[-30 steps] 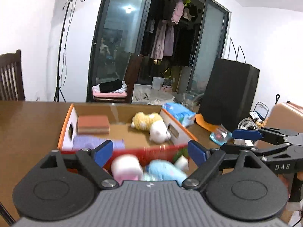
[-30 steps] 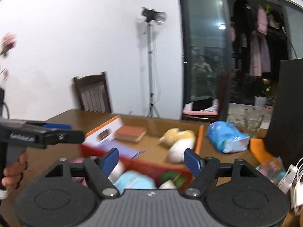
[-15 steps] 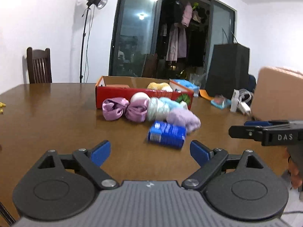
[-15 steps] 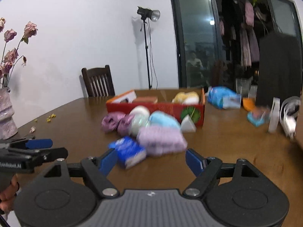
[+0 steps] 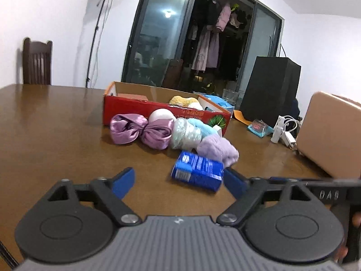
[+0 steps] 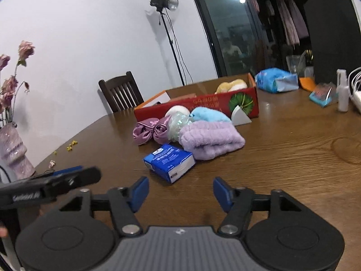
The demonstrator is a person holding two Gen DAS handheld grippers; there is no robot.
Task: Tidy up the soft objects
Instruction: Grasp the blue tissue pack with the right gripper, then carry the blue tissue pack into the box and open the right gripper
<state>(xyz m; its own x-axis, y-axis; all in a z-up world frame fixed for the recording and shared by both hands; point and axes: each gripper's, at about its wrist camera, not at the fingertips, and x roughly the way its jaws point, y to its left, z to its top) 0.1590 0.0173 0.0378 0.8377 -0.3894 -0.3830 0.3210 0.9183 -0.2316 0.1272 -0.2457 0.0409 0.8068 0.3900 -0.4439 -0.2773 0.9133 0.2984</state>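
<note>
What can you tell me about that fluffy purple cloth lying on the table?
The purple cloth looks like a plush lilac towel, folded or rolled into a thick soft bundle. It lies flat on the wooden table in front of the red box. A light blue cloth rests against its far side, a clear crinkly bundle presses its left end, and the blue packet sits at its near left corner. No gripper touches it.

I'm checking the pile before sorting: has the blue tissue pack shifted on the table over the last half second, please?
No. The blue tissue pack still lies against the purple towel; only the cameras moved closer.
</note>
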